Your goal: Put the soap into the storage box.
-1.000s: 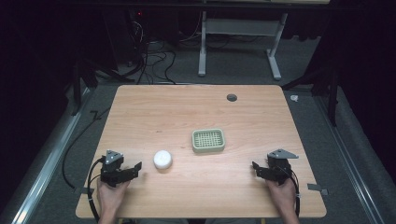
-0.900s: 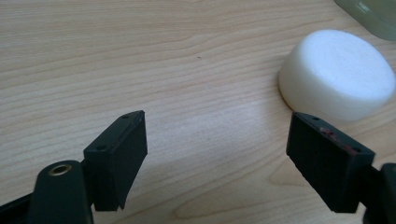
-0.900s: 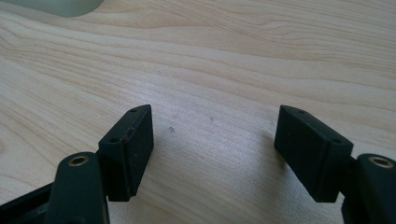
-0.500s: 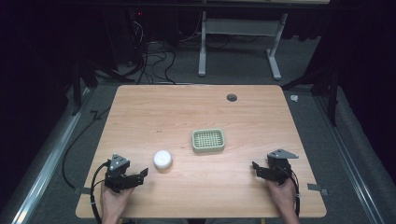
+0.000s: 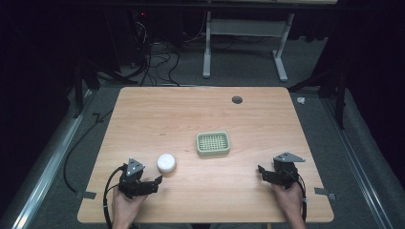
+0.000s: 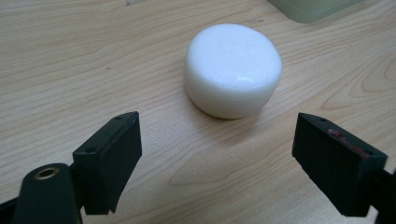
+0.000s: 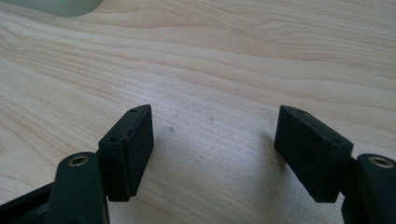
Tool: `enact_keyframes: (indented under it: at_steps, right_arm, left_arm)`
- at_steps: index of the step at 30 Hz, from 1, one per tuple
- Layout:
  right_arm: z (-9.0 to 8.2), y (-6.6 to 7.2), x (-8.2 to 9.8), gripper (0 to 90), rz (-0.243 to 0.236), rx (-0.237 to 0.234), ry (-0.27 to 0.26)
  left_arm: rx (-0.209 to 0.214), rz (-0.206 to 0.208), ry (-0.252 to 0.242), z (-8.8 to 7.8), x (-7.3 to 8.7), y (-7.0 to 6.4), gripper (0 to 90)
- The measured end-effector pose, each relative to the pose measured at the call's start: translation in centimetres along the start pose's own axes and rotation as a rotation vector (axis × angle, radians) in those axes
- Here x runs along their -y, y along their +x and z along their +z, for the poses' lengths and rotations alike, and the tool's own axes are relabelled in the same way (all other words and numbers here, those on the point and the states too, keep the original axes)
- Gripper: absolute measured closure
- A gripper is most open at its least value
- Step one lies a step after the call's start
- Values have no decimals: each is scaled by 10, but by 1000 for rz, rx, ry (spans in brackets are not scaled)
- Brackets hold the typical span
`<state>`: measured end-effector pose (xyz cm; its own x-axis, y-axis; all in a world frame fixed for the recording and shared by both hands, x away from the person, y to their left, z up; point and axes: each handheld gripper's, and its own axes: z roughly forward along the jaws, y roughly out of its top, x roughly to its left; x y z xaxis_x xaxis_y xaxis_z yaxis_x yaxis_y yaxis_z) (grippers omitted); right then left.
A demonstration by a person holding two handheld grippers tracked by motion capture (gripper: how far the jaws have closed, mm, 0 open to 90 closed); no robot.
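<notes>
**Left hand-held gripper lined up on white puck, not yet gripping**

Left hand-held gripper set wide, jaws apart from the white puck, which sits flat on the worktop just ahead of them; judged a pre-grasp approach. Green slotted tray lies near, beyond the puck. Right hand-held gripper wide, holding nothing, well apart near the front edge. Open wood all round; near edge close behind both hands.
</notes>
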<state>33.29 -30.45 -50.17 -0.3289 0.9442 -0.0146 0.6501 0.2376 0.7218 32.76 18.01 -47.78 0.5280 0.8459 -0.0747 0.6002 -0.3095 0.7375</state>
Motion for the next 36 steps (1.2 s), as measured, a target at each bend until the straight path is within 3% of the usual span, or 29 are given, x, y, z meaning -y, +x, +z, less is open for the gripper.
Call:
enact_keyframes:
  at_steps: [6, 13, 24, 36]
  right_arm:
    - [0, 0, 0, 291, 1, 0, -1]
    - [0, 0, 0, 291, 2, 0, -1]
    - [0, 0, 0, 291, 1, 0, 0]
    - [0, 0, 0, 291, 2, 0, 0]
  left_arm:
    - [12, 30, 9, 11, -8, -9, 157]
    - [-5, 53, 31, 23, -15, -14, 156]
    - [-21, 68, 57, 39, -24, -16, 147]
    - [-16, 59, 69, 52, -30, -16, 152]
